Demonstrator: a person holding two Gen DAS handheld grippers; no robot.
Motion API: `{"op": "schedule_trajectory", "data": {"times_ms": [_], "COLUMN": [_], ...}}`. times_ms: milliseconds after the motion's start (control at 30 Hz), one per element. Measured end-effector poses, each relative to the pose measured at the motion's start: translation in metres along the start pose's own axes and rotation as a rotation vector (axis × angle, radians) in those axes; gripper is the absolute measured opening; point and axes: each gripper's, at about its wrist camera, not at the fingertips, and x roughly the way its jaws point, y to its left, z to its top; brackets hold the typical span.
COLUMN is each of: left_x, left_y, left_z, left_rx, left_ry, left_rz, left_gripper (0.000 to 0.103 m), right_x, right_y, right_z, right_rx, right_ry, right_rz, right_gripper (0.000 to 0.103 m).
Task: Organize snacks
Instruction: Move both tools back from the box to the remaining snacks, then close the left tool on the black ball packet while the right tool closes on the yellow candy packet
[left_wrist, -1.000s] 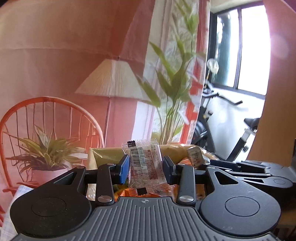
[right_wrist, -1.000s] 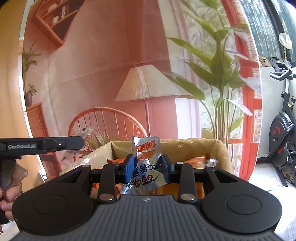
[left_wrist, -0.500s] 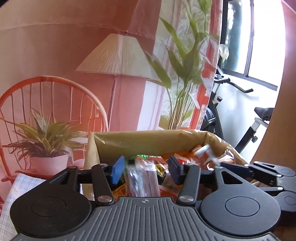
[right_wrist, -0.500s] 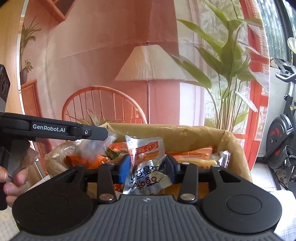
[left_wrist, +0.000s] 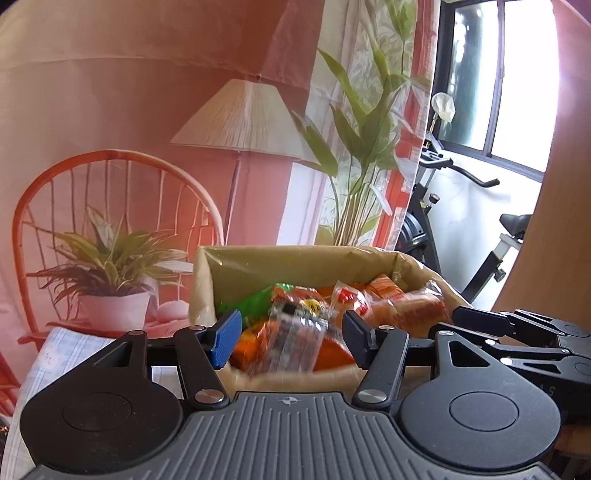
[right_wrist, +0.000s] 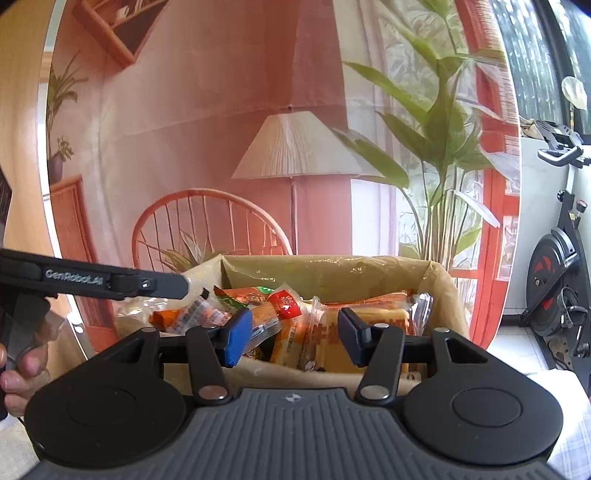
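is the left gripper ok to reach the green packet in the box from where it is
Probably yes: the left gripper is open above the box, and the green packet lies on top just ahead, nothing covering it.

The box (right_wrist: 439, 291) looks like brown cardboard under a shiny, crinkled plastic liner. The snack packets (right_wrist: 295, 325) inside it are glossy plastic film, some clear. Each gripper (left_wrist: 291, 338) (right_wrist: 295, 332) is matt black plastic with a ribbed top, bright metal rivets and one blue textured pad. Left of the box lies pale checked cloth (left_wrist: 59, 347).
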Motion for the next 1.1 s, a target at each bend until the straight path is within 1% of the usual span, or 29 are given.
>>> {"op": "schedule_trajectory", "data": {"times_ms": [67, 167, 367, 500, 633, 767, 967, 1100], "left_x": [-0.014, -0.029, -0.041, -0.030, -0.016, -0.003, 0.017, 0.026], "left_y": [0.000, 0.001, 0.002, 0.000, -0.008, -0.016, -0.021, -0.023], "left_z": [-0.009, -0.024, -0.066, -0.097, -0.127, -0.152, -0.177, -0.187], "left_rx": [0.002, 0.000, -0.038, -0.081, -0.102, -0.117, -0.135, -0.134], "left_ry": [-0.006, 0.005, 0.069, 0.147, 0.222, 0.295, 0.397, 0.443], "left_rz": [0.005, 0.001, 0.006, 0.005, 0.005, -0.015, -0.037, -0.048], "left_gripper": [0.063, 0.063, 0.063, 0.063, 0.062, 0.062, 0.063, 0.063], "right_x": [-0.011, -0.029, -0.049, -0.052, -0.052, -0.051, -0.049, -0.048], "right_y": [0.004, 0.009, 0.015, 0.017, 0.015, 0.013, 0.007, 0.004], "right_z": [-0.005, -0.016, -0.048, -0.073, -0.098, -0.121, -0.153, -0.169], "right_rx": [-0.002, -0.003, 0.019, 0.028, 0.053, 0.054, 0.076, 0.091], "right_ry": [-0.009, -0.016, 0.016, 0.069, 0.119, 0.173, 0.251, 0.288], "right_rz": [0.001, 0.003, 0.000, -0.002, -0.013, -0.032, -0.062, -0.071], "right_gripper": [0.055, 0.055, 0.055, 0.055, 0.055, 0.055, 0.055, 0.055]}}
